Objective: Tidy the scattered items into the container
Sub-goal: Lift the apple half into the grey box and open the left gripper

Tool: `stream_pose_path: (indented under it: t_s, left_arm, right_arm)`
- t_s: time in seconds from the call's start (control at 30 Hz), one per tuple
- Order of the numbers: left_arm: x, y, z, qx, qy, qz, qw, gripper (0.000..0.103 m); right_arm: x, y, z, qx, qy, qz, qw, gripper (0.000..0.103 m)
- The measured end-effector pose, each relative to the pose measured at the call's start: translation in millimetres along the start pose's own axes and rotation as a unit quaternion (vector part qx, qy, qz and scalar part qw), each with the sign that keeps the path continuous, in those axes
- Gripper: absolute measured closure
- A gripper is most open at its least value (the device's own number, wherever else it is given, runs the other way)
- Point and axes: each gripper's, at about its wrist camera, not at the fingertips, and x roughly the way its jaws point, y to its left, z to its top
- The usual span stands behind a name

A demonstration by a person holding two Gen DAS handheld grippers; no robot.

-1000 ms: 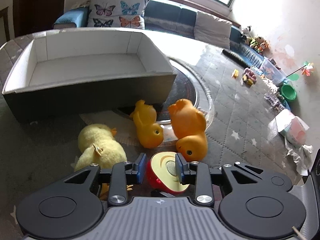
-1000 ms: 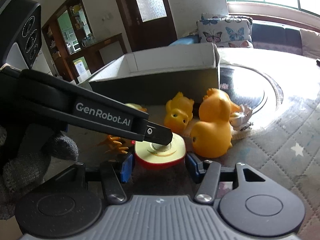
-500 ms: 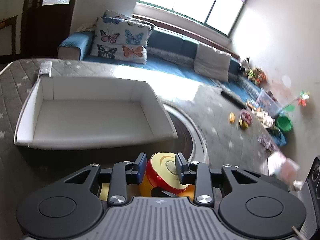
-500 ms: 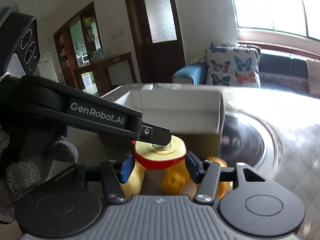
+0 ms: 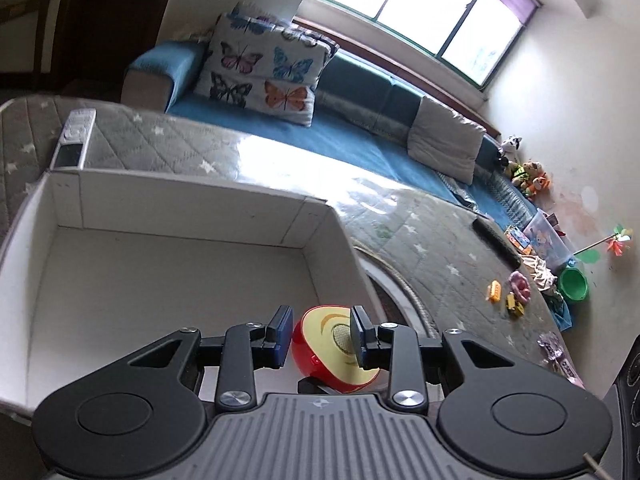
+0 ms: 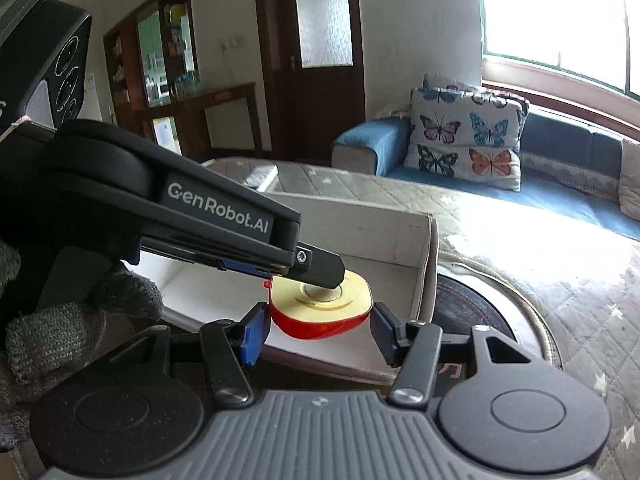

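Red plastic half-apple toy [image 5: 334, 350] pinched in left gripper [image 5: 320, 334] over bare-floored white cardboard box [image 5: 168, 280], lower centre; right gripper [image 6: 318, 330] spread wide, holding nothing.

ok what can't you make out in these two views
- Left wrist view: near wall of the box, mostly behind the body of the left gripper.
- Right wrist view: the finger under the apple half, behind the fruit.
- Left wrist view: small toys near the far edge of the table, too small to identify.
- Either view: whether the apple half clears the box floor.
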Motion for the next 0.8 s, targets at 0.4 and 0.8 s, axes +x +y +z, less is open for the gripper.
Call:
stream_pose_path:
  t_s: [0.4,0.8]
  left_arm:
    - [36,24,3,-0.033,0.039,-0.003,0.9987,0.07]
    - [10,20,-3,-0.024,0.02,-0.004,0.9995,0.07]
  right_arm:
    - [37,-7,-5,0.0,0.04,-0.007,0.999,0.047]
    - [5,0,-9,0.003,0.01,-0.014,1.0,0.046]
